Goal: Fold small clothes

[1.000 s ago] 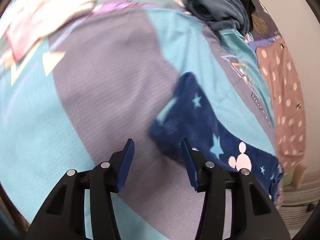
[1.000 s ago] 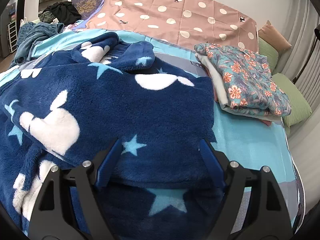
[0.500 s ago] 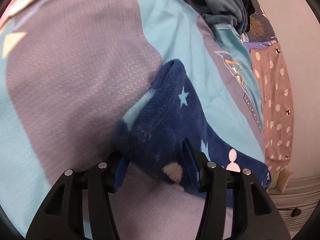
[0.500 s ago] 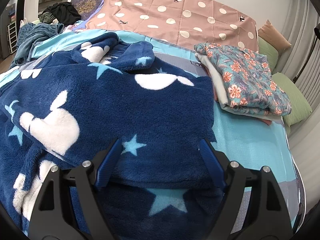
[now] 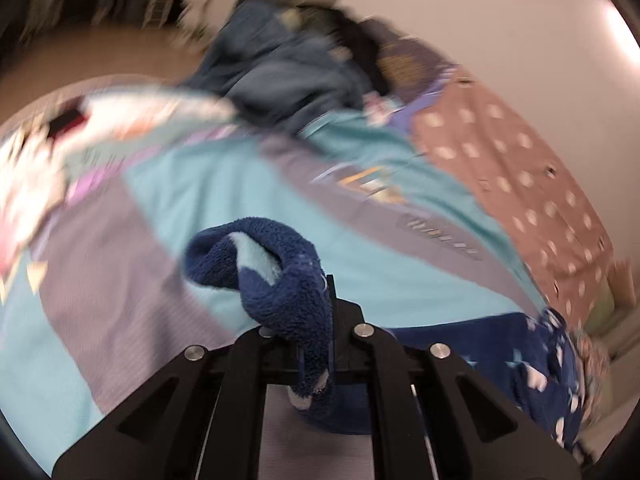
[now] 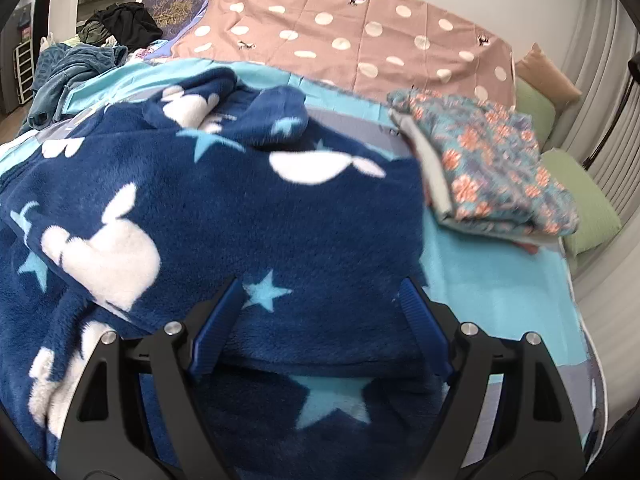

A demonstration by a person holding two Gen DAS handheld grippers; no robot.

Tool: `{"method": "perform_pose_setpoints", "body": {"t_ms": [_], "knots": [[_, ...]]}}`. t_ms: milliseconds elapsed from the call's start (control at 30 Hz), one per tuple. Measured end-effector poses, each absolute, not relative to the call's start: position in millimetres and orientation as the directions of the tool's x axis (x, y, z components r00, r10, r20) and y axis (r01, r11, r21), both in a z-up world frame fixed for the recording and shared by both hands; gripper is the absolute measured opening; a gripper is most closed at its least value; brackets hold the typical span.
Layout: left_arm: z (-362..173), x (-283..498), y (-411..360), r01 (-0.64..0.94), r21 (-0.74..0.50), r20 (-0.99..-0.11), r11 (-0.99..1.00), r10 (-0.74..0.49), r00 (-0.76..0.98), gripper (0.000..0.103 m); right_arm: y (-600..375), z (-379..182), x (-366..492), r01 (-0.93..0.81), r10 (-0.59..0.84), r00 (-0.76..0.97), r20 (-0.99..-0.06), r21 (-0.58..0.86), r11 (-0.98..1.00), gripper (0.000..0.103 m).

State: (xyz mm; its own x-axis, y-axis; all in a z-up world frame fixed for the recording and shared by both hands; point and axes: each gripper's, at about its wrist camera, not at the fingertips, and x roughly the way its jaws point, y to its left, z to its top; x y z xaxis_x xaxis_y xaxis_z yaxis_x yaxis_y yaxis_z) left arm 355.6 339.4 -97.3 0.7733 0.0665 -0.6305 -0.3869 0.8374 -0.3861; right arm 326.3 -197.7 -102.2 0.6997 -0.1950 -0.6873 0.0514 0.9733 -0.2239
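A navy fleece garment with white shapes and light blue stars lies spread on the bed. My left gripper is shut on one end of it, a sleeve-like part, and holds it lifted above the bedcover; the rest trails down to the right. My right gripper is open, its blue fingers straddling the garment's near edge without pinching it.
The bedcover has teal and grey patches. A folded stack with a floral piece sits right of the garment. A brown dotted sheet lies behind, green pillows at right, and unfolded dark clothes at the far end.
My left gripper closed on the garment's end and lifted it off the bedcover, swinging the view upward. The right gripper stayed open in place.
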Motion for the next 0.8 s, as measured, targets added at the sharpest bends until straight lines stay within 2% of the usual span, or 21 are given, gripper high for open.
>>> {"method": "perform_pose_setpoints", "body": {"t_ms": [67,100,200,300,367,433,500,600,700,800], "knots": [[-61,358,296,-0.292,-0.305,-0.565,0.907,0.074,0.822,0.007,-197,-85,321,0.049,-0.160,0.715,-0.680,-0.179,0.983,0.082],[-39,359,260,-0.220,-0.222,-0.518,0.950,0.076,0.852,0.007,-197,-75,318,0.044,-0.130,0.724,-0.677,-0.144,0.989,0.083],[-8,354,176,-0.038,-0.034,-0.430,0.999,0.019,0.903,0.007,-196,-42,312,0.006,0.008,0.739,-0.674,0.018,1.000,0.091],[-4,347,98,0.126,0.111,-0.397,0.986,-0.072,0.915,0.007,-197,-20,318,-0.065,0.228,0.698,-0.679,0.257,0.964,0.092],[-13,335,57,0.186,0.201,-0.389,0.962,-0.096,0.916,0.007,-197,-16,332,-0.099,0.424,0.614,-0.666,0.468,0.878,0.095],[-31,325,17,0.236,0.311,-0.389,0.921,-0.103,0.916,0.007,-193,-22,346,-0.095,0.551,0.528,-0.646,0.600,0.794,0.096],[-52,318,-15,0.262,0.415,-0.392,0.872,-0.089,0.916,0.007,-176,-29,360,-0.119,0.626,0.427,-0.652,0.646,0.754,0.096],[-76,304,-43,0.285,0.520,-0.387,0.805,-0.075,0.919,0.007,-150,-40,378,-0.161,0.638,0.354,-0.684,0.627,0.762,0.096],[-91,294,-61,0.295,0.608,-0.378,0.737,-0.058,0.924,0.007,-142,-59,400,-0.105,0.725,0.257,-0.639,0.727,0.679,0.096],[-95,291,-64,0.287,0.636,-0.372,0.716,-0.041,0.927,0.007,-139,-62,414,-0.088,0.762,0.254,-0.596,0.770,0.632,0.096]]}}
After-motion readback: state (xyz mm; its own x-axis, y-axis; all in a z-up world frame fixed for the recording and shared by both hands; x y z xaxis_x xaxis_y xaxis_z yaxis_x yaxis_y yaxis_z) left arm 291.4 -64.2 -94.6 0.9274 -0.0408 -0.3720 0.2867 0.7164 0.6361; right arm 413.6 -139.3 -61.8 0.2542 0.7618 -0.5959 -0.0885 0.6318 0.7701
